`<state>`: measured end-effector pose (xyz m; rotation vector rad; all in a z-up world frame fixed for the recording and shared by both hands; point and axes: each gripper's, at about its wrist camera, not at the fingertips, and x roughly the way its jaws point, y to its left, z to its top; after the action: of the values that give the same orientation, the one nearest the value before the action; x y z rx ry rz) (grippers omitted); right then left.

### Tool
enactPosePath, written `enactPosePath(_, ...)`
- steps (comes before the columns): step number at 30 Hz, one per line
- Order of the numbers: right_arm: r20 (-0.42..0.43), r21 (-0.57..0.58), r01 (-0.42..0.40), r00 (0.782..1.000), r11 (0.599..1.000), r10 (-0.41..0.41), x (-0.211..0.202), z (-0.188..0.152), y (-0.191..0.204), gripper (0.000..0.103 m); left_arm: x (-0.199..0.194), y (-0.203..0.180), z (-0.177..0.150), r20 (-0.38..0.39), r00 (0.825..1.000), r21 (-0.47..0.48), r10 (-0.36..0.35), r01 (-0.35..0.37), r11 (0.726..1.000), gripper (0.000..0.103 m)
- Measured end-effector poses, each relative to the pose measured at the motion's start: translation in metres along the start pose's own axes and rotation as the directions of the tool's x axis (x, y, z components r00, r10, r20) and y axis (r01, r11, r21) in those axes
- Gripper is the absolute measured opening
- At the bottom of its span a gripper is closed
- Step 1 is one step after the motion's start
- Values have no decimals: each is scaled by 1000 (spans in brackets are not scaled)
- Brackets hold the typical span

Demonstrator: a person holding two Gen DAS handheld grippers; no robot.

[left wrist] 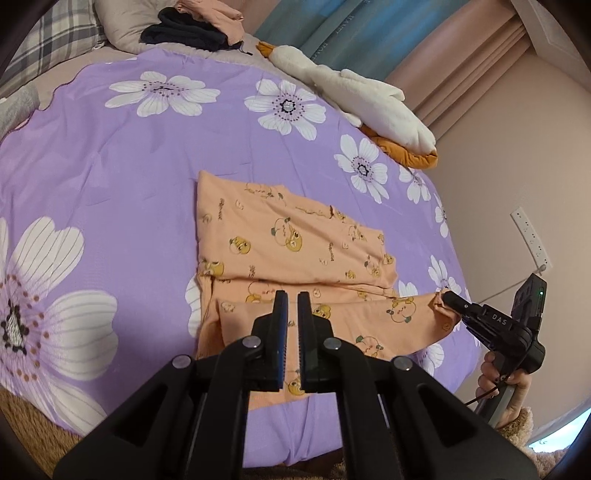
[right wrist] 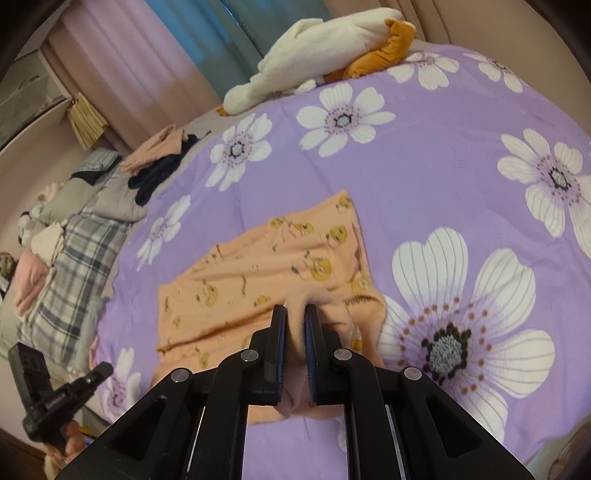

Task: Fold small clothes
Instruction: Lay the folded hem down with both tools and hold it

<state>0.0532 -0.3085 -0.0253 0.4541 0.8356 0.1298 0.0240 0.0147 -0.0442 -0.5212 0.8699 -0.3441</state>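
Readable writing: the letters "DAS" in white on the black body of the right gripper [left wrist: 448, 298], seen from the left wrist camera; faint printed words on the orange garment [left wrist: 288, 251] and lettering on the teal curtain [left wrist: 332, 26] are too small or blurred to read. The orange garment, printed with small yellow cartoon figures, lies on the purple flowered bedspread [left wrist: 110, 177], near its front edge, partly folded with one layer over another. Right gripper [right wrist: 296, 314]: jaws nearly closed, with a bunched fold of the garment's edge pinched between them; the left view confirms this, showing the corner of the cloth lifted off the bed at the gripper tip. Left gripper [left wrist: 292, 299]: jaws a narrow gap apart, hovering over the near part of the garment; in its own view the gap shows cloth behind it, and I cannot tell whether any cloth is gripped. The right view shows the left gripper [right wrist: 101, 371] at lower left, apart from the garment. Left view only: a white wall socket strip [left wrist: 530, 236] and the person's right hand [left wrist: 502, 380] on the handle. Right view only: a plaid pillow [right wrist: 70, 266] and bundled clothes at far left. Both views: white plush goose [left wrist: 354, 96] on the far side of the bed, and a pile of dark and pink clothes [left wrist: 192, 26] near the pillows.
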Motion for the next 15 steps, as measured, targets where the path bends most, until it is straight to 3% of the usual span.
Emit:
enactPosePath(7,-4,-1,13,1000,1000,-13,4,4,3,11,7,-1,10,-2,1000,8,-14,14,1000,2)
enactPosePath(12,-4,11,38,999,999,-38,7,5,0,11,14,11,5,-55,998,-9,44,-44,999,2)
enactPosePath(15,-14,10,53,998,999,-53,9,1,-2,11,18,23,-7,-112,993,-21,42,-45,999,17)
